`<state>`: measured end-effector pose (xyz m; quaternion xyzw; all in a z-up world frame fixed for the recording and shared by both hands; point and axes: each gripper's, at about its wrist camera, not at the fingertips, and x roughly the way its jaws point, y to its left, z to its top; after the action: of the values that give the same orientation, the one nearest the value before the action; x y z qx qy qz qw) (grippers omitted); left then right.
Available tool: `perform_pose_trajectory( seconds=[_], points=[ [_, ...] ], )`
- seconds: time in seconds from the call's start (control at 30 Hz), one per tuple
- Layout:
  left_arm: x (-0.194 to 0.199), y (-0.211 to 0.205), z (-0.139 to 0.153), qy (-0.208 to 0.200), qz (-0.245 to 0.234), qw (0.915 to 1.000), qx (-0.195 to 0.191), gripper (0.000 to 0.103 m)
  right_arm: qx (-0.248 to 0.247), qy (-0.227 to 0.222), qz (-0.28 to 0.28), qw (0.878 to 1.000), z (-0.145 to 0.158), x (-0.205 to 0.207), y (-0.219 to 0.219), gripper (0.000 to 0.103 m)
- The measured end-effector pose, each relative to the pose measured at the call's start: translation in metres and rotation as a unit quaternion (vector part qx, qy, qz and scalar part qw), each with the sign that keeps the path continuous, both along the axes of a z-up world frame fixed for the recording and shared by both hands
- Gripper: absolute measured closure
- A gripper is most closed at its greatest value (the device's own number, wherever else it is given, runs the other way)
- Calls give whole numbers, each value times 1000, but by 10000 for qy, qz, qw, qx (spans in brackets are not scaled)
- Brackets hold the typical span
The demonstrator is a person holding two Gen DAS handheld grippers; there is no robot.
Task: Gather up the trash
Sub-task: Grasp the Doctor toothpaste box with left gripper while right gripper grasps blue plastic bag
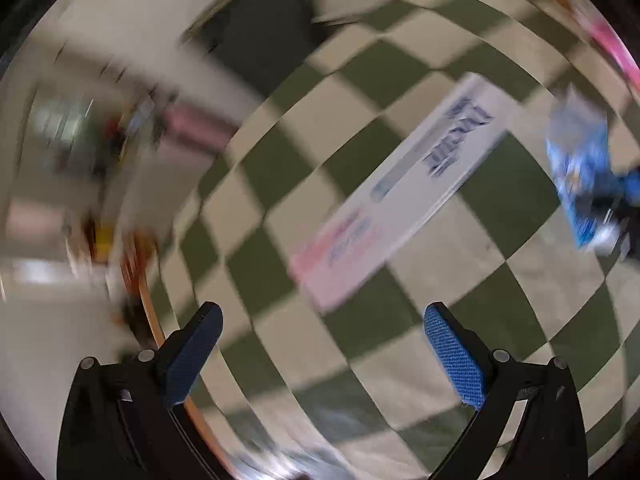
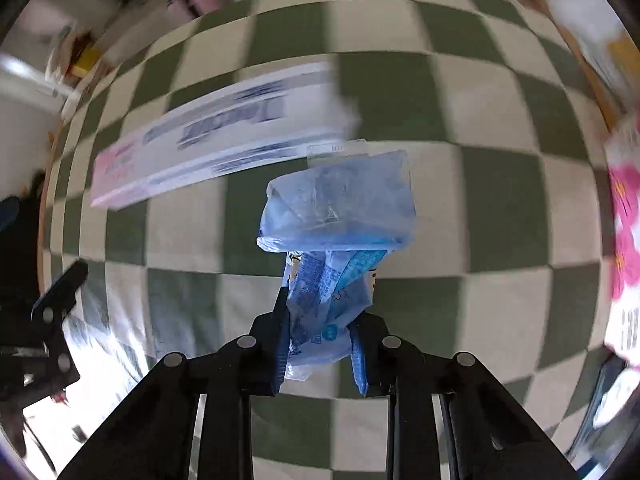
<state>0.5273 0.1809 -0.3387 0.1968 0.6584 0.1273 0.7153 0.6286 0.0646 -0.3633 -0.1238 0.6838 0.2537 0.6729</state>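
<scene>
Now, step in hand: the right hand-held gripper (image 2: 320, 344) has its pads closed on a crumpled blue plastic wrapper (image 2: 336, 216), carried above the green-and-cream checked cloth (image 2: 480, 208) on the worktop.
Doing it well: my judgement is to keep the pinch firm, since the wrapper is light and most of it flops free beyond the pads.
Left hand-held gripper (image 1: 322, 356): wide open, holding nothing, aimed at the long white carton.
Next trash: the long white carton (image 1: 396, 196) lies flat on the cloth, just beyond the wrapper in the right wrist view; its broad face suggests gripping across the narrow edge.
Around the carton: a pink-flowered item (image 2: 624, 232) well to its right; blurred clutter beyond the cloth's edge.
In the way: nothing between the open left pads and the carton; motion blur hides finer detail.
</scene>
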Motion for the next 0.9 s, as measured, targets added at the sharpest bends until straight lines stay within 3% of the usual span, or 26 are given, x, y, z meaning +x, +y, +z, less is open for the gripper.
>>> perform_pose_trajectory(
  seconds=[0.17,0.3,0.37,0.43,0.5,0.57,0.67,0.73,0.77,0.83,0.9],
  points=[
    [35,-24,-22,653,-1255,9899,122,0,-128,35,-545,9984,3,35,-41,76],
    [49,-34,-37,935,-1690,9812,-8,1,-248,109,-799,9964,-5,51,-67,76],
    [52,-35,-45,1083,-1798,9777,-35,10,-311,56,-820,9961,-4,54,-69,76],
    [53,-36,-52,1254,-1880,9741,-20,40,-317,-37,-806,9962,-1,57,-69,76],
    [51,-38,-52,1292,-1855,9739,-189,51,-321,-85,-793,9963,2,60,-73,76],
    [49,-41,-50,1264,-1802,9751,-257,52,-293,-95,-787,9964,3,65,-74,76],
    [41,-41,-44,1174,-1284,9834,-523,52,-287,-68,-741,9968,2,64,-77,76],
    [34,-34,-41,1193,-430,9889,-773,52,-414,-78,-658,9969,-2,59,-67,76],
    [26,-31,-38,1156,132,9877,-1044,52,-487,-99,-621,9968,-2,56,-68,76],
    [6,-28,-34,1064,1014,9773,-1528,53,-569,-86,-525,9970,-2,45,-65,76],
    [-19,-27,-31,940,1832,9575,-2019,53,-623,-25,-426,9971,-5,31,-65,76]
  ],
)
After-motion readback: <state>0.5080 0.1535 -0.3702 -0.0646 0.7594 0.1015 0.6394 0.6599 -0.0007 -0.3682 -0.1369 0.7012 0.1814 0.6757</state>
